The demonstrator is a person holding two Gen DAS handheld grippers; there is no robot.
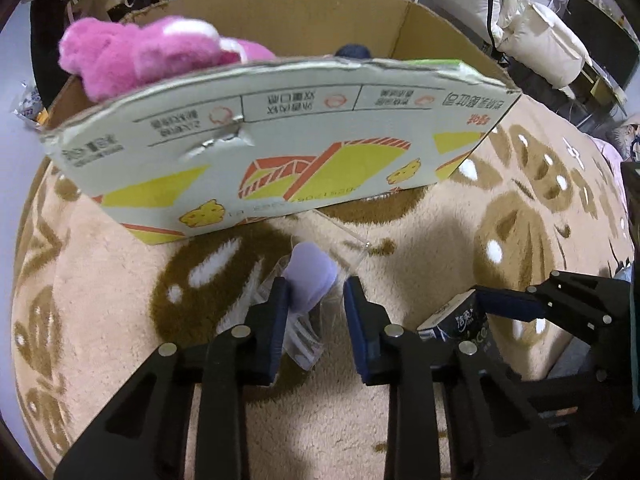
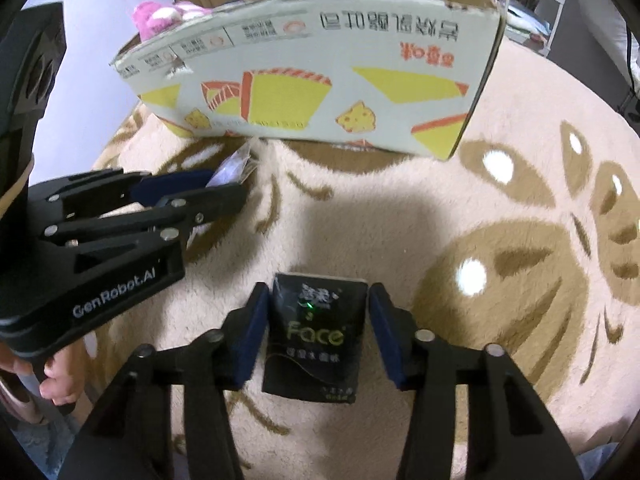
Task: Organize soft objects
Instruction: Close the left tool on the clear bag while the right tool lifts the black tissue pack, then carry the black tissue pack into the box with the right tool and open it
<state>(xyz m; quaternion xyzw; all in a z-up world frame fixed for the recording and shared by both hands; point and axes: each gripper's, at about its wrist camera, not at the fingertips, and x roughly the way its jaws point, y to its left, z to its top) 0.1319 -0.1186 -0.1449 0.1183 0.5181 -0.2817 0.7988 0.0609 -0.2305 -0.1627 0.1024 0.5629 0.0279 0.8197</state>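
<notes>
The left gripper is pinching a lilac soft thing in a clear wrapper — its pads are pressing on the wrapper, and the bundle is sticking out forward past the fingertips, toward the box that is standing just ahead on the rug. The right gripper is closing on a black tissue pack; the pack's long axis is running along the fingers, its sides are sitting between the pads, and they look to be touching it on both flanks.

Both loads are lying on the near side of the box, so the coming move is probably up and forward over the near wall — the left hand is the nearer one. A pink plush is already resting inside.

The pack is reading "Face" in green, with Chinese characters I cannot make out. The left gripper's body is showing "GenRobot.AI" in the right wrist view. The box print is upside down, Chinese, beside drawings of cheese.
</notes>
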